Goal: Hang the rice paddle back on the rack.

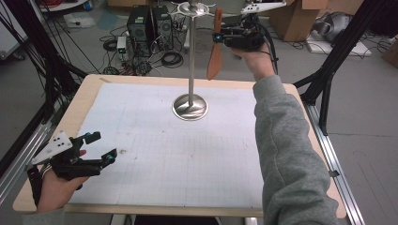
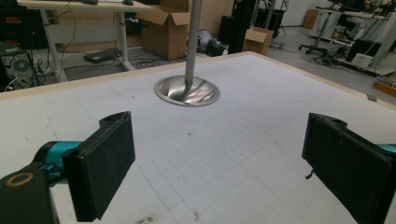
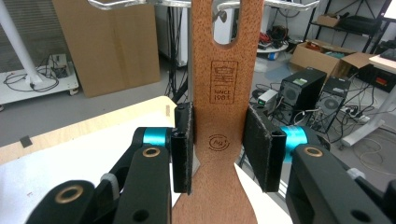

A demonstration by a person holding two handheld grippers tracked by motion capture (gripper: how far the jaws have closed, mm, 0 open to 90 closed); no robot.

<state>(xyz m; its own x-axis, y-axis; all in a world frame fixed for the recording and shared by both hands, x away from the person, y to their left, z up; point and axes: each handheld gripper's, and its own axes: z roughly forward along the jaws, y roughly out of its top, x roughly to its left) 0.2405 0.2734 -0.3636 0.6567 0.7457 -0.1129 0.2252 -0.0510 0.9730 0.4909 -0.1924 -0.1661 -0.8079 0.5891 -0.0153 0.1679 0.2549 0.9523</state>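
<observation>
A wooden spatula (image 1: 216, 51) hangs upright in the air beside the top of a metal stand (image 1: 191, 61), broad end down. My right gripper (image 1: 217, 36) is shut on its handle. In the right gripper view both pads press the handle (image 3: 224, 116) below its slotted hole, which sits level with the stand's hook arms (image 3: 116, 3). The stand's round base (image 1: 190, 107) rests at the far middle of the white mat (image 1: 187, 159). Over the table's near left corner my left gripper (image 1: 101, 146) is open with nothing in it; its view shows the base (image 2: 187, 91) ahead, beyond the fingertips (image 2: 100, 168).
The wooden table edge (image 1: 84, 93) frames the mat. On the floor behind it stand computer towers (image 1: 150, 23) among cables, and cardboard boxes (image 1: 300, 18) sit at the far right. Black frame struts (image 1: 338, 47) rise on both sides.
</observation>
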